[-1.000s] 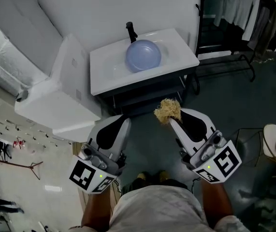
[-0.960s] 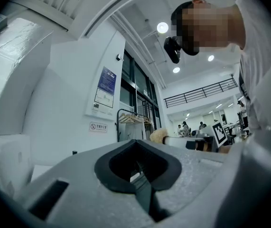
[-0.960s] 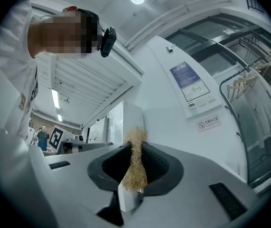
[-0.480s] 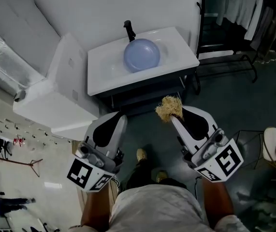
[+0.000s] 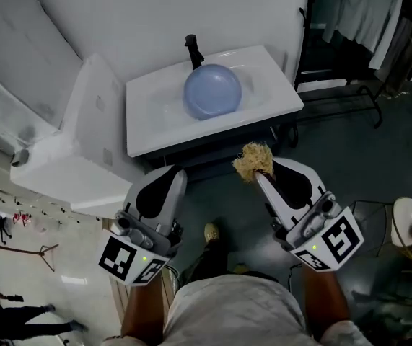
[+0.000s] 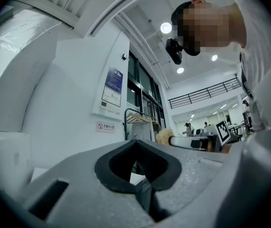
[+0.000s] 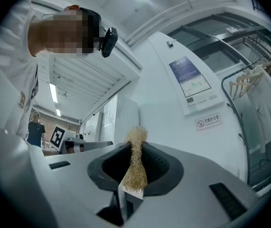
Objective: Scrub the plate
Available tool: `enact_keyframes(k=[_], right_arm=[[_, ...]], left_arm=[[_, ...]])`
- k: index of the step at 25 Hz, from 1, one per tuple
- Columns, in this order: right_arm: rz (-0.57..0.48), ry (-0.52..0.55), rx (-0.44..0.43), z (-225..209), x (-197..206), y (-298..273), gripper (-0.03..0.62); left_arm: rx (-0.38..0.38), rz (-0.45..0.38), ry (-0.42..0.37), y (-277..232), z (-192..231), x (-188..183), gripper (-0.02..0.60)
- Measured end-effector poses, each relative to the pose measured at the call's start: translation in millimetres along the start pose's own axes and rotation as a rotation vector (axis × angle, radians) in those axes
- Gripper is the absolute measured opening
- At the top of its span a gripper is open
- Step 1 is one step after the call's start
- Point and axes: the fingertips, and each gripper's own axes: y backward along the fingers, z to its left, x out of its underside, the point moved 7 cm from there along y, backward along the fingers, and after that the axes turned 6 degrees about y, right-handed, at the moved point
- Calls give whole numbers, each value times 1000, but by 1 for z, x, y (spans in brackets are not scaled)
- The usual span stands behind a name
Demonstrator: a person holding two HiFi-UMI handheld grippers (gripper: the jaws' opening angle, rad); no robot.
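A pale blue plate (image 5: pixel 212 90) lies in the white sink (image 5: pixel 155 125) against the far wall, below a black tap (image 5: pixel 193 50). My right gripper (image 5: pixel 257 176) is shut on a tan fibre scrubber (image 5: pixel 252 161), whose tuft sticks out past the jaw tips; in the right gripper view the scrubber (image 7: pixel 135 163) stands pinched between the jaws. My left gripper (image 5: pixel 171 175) is shut with nothing in it, its jaws meeting at their tips in the left gripper view (image 6: pixel 136 165). Both grippers hang at waist height, well short of the sink.
A white appliance (image 5: pixel 83 143) stands left of the sink. A black clothes rail (image 5: pixel 350 85) with hanging garments is at the right. A wire stand with a round white thing (image 5: pixel 409 222) sits at the right edge. The person's feet (image 5: pixel 213 233) show on the dark floor.
The sink and plate have drifted slightly in the head view as the person steps, one foot shifting forward. Both grippers keep their pose and the scrubber stays held.
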Motion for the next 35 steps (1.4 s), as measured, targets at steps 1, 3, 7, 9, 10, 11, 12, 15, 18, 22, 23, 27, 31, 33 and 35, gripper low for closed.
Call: enact_keyframes(k=[1, 3, 7, 9, 10, 11, 12, 15, 18, 22, 23, 27, 31, 33, 35], right_arm=[[5, 2, 0, -4, 3, -9, 61], [13, 6, 2, -11, 9, -29, 61], [25, 11, 16, -27, 22, -71, 61], [31, 11, 29, -35, 28, -91, 61], [34, 10, 36, -39, 32, -100, 61], [38, 10, 42, -42, 35, -109, 61], [43, 10, 49, -46, 38, -118, 61], [62, 13, 68, -55, 47, -140, 61], [74, 13, 85, -62, 55, -160, 61], [89, 18, 97, -67, 62, -181, 61], [92, 19, 98, -68, 63, -186, 61], [108, 23, 95, -73, 67, -200, 61], [118, 25, 97, -79, 71, -209, 61], [123, 23, 93, -82, 74, -214, 61], [126, 18, 88, -87, 76, -218, 61]], left_arm=[[0, -1, 0, -4, 10, 1, 15], [0, -4, 0, -12, 32, 2, 15], [13, -3, 3, -30, 78, 5, 15], [24, 1, 5, -39, 101, 7, 15], [29, 5, 6, -43, 112, 8, 15], [35, 8, 6, -48, 122, 9, 15], [40, 11, 7, -52, 132, 10, 15], [58, 13, 11, -65, 160, 12, 15], [70, 13, 16, -74, 184, 15, 15], [83, 7, 28, -82, 207, 16, 15], [86, 6, 29, -84, 211, 16, 15], [94, 7, 33, -93, 225, 16, 15], [97, 14, 34, -100, 235, 19, 15], [91, 18, 37, -103, 241, 20, 15], [83, 22, 40, -106, 244, 21, 15]])
